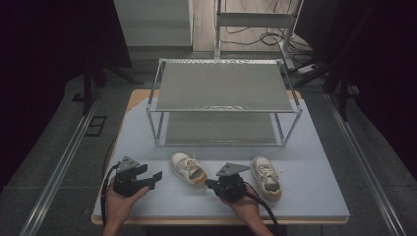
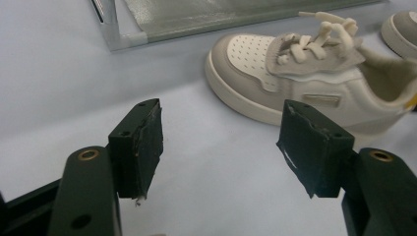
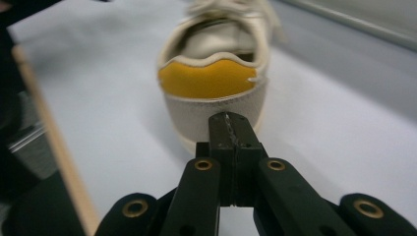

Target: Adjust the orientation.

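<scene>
Looking down in the high view, two small cream-and-grey lace-up sneakers lie on the pale blue table mat, near of the two-tier metal mesh rack: left sneaker centre-near, right sneaker further right. Left gripper rests at near left, pointing right, hand under it. Right gripper sits between the shoes, aimed left at the left sneaker's heel.

Left gripper view: jaws parted, nothing between, left sneaker beyond, toe left, rack foot far left.

Right gripper view: jaws closed together, empty, tip just short of the yellow heel tab; contact unclear.

Judgement: shoe light, upper soft, sole stiffer, laces floppy; pinch heel collar or side wall.
</scene>
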`<state>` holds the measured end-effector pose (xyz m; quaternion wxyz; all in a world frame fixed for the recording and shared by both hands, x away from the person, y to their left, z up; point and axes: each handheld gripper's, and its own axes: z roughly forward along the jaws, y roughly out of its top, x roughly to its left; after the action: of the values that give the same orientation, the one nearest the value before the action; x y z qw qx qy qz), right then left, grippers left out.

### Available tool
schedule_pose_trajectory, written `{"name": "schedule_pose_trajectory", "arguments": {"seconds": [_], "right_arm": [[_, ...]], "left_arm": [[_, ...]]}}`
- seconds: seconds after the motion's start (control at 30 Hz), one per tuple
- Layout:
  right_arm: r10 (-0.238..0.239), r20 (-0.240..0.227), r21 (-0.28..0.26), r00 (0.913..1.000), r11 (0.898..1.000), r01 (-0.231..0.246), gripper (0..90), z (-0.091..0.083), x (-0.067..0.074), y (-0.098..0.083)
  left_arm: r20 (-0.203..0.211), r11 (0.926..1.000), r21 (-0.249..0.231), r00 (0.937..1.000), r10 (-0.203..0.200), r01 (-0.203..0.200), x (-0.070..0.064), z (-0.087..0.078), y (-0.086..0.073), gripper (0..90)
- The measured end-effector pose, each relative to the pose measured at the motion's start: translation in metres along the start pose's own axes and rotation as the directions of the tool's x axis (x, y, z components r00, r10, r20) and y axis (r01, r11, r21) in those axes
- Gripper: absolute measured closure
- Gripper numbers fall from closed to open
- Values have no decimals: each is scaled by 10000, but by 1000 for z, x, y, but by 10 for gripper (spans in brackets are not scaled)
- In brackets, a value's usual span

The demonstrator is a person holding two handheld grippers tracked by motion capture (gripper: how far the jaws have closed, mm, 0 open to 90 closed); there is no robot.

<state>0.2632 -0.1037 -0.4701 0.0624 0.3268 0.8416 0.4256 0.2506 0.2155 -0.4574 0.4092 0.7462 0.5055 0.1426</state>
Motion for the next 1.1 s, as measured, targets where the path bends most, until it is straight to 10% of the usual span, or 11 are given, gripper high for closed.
{"name": "schedule_pose_trajectory", "arguments": {"seconds": [0.6, 1.1], "right_arm": [[-1016, -1690, -365, 9804, 9946, 968, 892, 50, 49, 18], [7, 736, -1156, 9973, 9933, 78, 888, -40, 0, -24]], "left_arm": [[-1, 9996, -192, 9998, -201, 201, 6, -8, -1, 334], [134, 9996, -194, 9997, -206, 209, 4, -6, 0, 334]]}}
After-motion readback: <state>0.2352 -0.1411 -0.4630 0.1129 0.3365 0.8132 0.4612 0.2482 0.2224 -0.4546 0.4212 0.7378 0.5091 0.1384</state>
